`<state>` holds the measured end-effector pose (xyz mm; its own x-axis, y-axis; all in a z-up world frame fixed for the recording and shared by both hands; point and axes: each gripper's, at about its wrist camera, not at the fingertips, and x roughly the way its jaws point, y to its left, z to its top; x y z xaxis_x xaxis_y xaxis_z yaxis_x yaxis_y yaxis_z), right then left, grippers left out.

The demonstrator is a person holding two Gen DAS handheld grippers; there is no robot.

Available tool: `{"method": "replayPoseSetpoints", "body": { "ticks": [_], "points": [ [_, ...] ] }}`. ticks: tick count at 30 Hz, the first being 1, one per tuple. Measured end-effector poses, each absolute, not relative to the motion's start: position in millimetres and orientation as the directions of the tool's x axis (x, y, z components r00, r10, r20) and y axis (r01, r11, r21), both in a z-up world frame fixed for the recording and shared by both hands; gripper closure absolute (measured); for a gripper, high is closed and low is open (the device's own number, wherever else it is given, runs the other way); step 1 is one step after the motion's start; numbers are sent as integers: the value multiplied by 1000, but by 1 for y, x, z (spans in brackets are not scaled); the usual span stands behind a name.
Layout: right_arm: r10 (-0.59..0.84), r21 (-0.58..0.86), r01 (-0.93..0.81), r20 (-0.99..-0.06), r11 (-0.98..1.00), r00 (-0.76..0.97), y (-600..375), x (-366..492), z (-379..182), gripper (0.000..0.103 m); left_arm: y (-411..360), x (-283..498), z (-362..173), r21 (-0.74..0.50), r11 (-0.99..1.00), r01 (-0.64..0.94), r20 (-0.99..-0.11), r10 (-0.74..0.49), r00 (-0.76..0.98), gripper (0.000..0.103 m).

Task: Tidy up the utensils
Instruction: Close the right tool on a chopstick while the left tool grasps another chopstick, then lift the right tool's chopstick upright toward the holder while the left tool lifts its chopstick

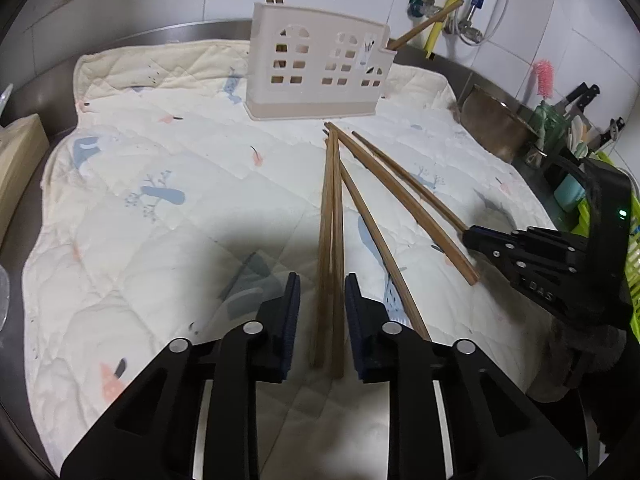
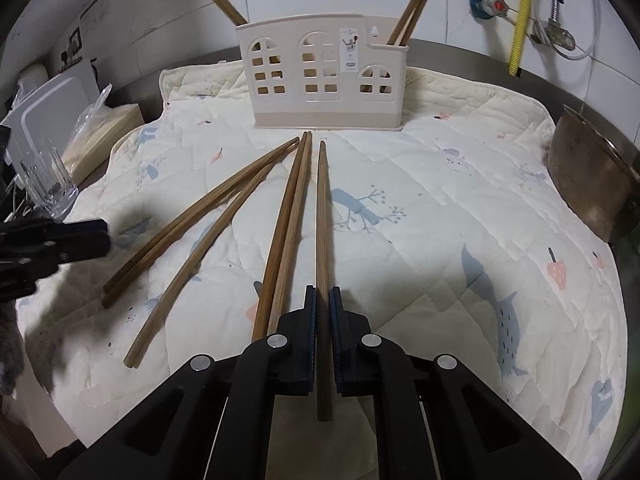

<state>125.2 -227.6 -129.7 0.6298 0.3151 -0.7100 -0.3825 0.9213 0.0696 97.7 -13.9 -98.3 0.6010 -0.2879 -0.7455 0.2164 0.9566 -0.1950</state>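
A beige utensil holder (image 1: pixel 316 68) (image 2: pixel 324 76) with window cut-outs stands at the back of the quilted mat (image 1: pixel 160 184) (image 2: pixel 460 208), with chopsticks standing in it. Several brown chopsticks lie on the mat. My left gripper (image 1: pixel 322 292) is open, its jaws on either side of two chopsticks (image 1: pixel 331 240) lying together. My right gripper (image 2: pixel 323 304) is shut on a single chopstick (image 2: pixel 322 216) that points at the holder. The right gripper also shows in the left wrist view (image 1: pixel 470 236); the left gripper shows in the right wrist view (image 2: pixel 105 234).
A metal bowl (image 1: pixel 496 124) (image 2: pixel 588 176) sits at the mat's right edge. A green rack (image 1: pixel 632 248), knives and a brush stand far right. A glass (image 2: pixel 48 180), a bagged box (image 2: pixel 100 132) and white containers (image 2: pixel 52 100) stand left. Taps and hoses (image 2: pixel 520 12) hang on the tiled wall.
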Motion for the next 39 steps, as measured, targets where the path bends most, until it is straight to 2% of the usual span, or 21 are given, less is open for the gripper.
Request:
{"method": "replayPoseSetpoints", "body": {
  "ticks": [5, 24, 29, 33, 39],
  "points": [
    [322, 85, -377, -708, 922, 629, -231, 125, -130, 97, -17, 110, -105, -205, 957, 203, -756, -287, 589, 89],
    [329, 99, -371, -704, 923, 629, -232, 126, -132, 96, -25, 123, -120, -212, 961, 180, -777, -277, 566, 90],
    [327, 98, -370, -704, 924, 630, -232, 126, -132, 96, -32, 123, -120, -163, 968, 190, -778, -245, 579, 90],
    [326, 97, -368, -698, 925, 637, -232, 125, -130, 96, -34, 124, -118, -157, 970, 186, -781, -237, 578, 97],
    [329, 84, -373, -671, 924, 665, -233, 116, -114, 96, -31, 118, -102, -170, 967, 192, -755, -253, 605, 98]
  ]
}}
